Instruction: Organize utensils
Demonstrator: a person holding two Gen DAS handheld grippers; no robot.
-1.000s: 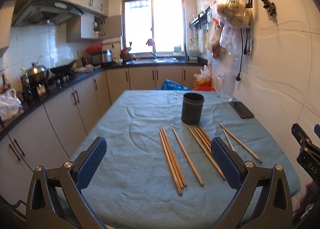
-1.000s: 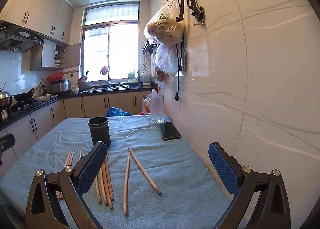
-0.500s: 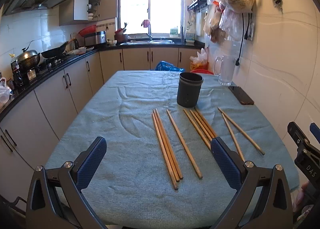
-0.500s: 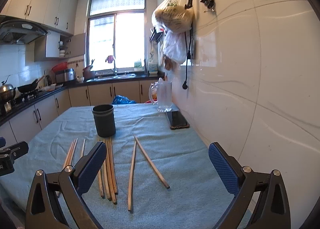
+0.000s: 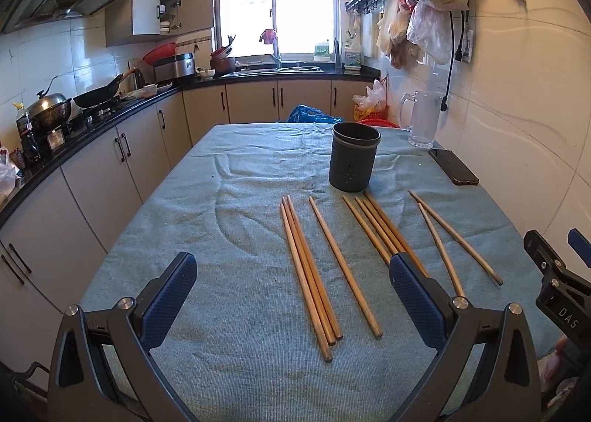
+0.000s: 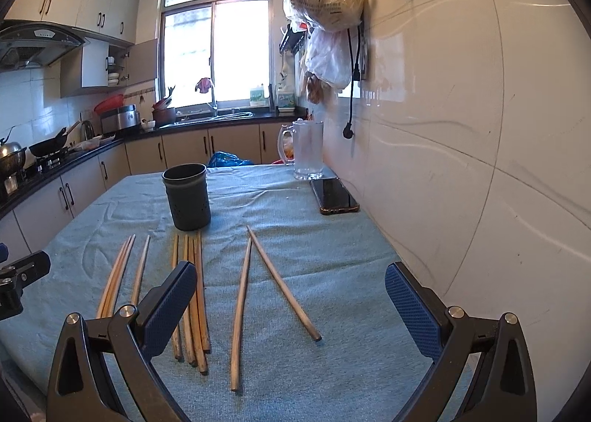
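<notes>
Several wooden chopsticks (image 5: 308, 270) lie loose on the teal tablecloth (image 5: 229, 222), pointing toward a dark grey utensil holder (image 5: 354, 160) that stands upright behind them. In the right wrist view the chopsticks (image 6: 242, 296) lie in front of the holder (image 6: 187, 196). My left gripper (image 5: 291, 296) is open and empty, above the near end of the left chopsticks. My right gripper (image 6: 286, 302) is open and empty, above the two rightmost chopsticks.
A black phone (image 6: 334, 195) and a clear glass mug (image 6: 306, 150) sit at the table's right side by the tiled wall. Plastic bags (image 6: 327, 4) hang on the wall above. Kitchen counters with a wok (image 5: 98, 95) run along the left.
Both grippers have moved forward and tilted down toward the table, so the chopsticks and holder appear closer. Both stay open and empty.
</notes>
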